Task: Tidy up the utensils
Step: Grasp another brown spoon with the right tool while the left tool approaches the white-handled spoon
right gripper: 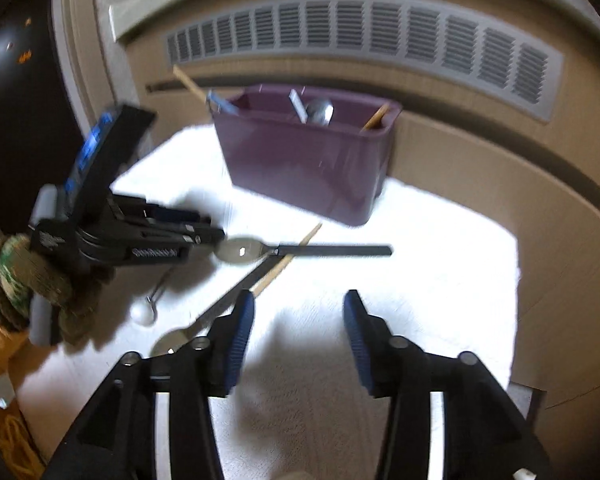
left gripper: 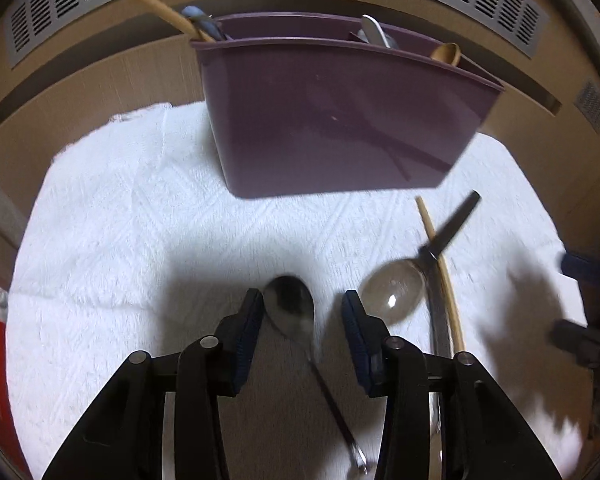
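Utensils lie on the white towel (left gripper: 120,220) before our purple caddy (left gripper: 340,120): a metal spoon (left gripper: 290,308) between the parted fingers of our left tool (left gripper: 302,312), then a black-handled spoon (left gripper: 396,284) touching a wooden stick (left gripper: 440,264). Our right tool (right gripper: 298,316) gapes empty.

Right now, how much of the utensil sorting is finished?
Partly done: the purple caddy already holds several utensils. The left gripper is open around a metal spoon, not yet gripped. The black-handled spoon and chopstick remain on the white towel. The right gripper is open, empty.
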A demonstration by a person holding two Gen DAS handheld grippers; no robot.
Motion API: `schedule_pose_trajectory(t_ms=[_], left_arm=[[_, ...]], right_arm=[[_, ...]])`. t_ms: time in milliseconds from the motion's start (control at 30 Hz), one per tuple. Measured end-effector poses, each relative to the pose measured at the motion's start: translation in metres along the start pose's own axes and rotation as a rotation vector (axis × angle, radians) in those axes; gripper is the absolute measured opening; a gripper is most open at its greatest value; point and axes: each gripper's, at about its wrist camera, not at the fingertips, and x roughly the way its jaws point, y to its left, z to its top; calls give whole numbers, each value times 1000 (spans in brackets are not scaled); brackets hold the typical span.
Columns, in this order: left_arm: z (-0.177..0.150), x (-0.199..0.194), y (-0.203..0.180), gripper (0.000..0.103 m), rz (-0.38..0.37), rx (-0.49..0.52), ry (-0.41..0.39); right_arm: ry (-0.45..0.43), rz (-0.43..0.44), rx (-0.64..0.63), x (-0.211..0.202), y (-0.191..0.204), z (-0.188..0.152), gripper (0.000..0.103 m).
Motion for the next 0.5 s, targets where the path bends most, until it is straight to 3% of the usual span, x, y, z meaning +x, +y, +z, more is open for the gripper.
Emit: schedule_pose_trajectory(t_ms=[67, 300, 500], left_arm=[[-7, -8, 2, 43, -23, -2, 2], [-46, -45, 9, 56, -36, 28, -4], [-71, -67, 29, 63, -64, -16, -13]], right_arm=[[30, 1, -40, 13, 3, 0, 58], [96, -11, -346, 71, 29, 24, 59], [127, 16, -453, 110, 36, 53, 64]])
